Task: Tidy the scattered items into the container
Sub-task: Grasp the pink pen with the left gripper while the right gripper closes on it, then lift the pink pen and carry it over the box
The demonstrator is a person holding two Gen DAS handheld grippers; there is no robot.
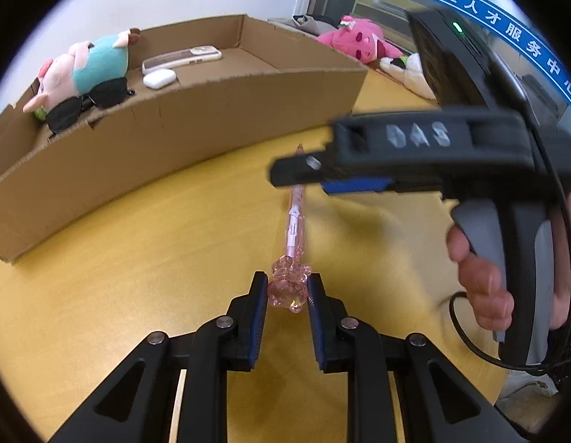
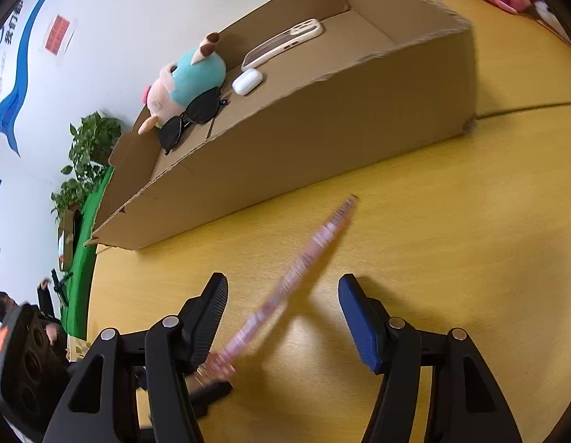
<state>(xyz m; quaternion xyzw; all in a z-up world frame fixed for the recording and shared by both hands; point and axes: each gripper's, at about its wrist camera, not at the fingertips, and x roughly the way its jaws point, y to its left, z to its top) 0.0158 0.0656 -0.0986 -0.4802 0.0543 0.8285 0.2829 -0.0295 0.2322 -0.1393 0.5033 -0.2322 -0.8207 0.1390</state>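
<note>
My left gripper (image 1: 287, 289) is shut on the pink pen (image 1: 296, 217) at its clear pink ornament end; the pen points away toward the cardboard box (image 1: 197, 122). My right gripper (image 2: 281, 306) is open, its fingers either side of the blurred pen (image 2: 285, 284) above the yellow table; it shows from the side in the left wrist view (image 1: 304, 175). The box (image 2: 322, 125) holds a plush pig (image 1: 86, 70), black sunglasses (image 1: 89, 101), a white earbud case (image 1: 159, 78) and a phone (image 1: 182, 57).
A pink plush (image 1: 359, 38) and a white plush (image 1: 411, 70) lie on the yellow table (image 1: 137, 277) behind the box's right end. A potted plant (image 2: 86, 155) and a green board stand beyond the table's left edge.
</note>
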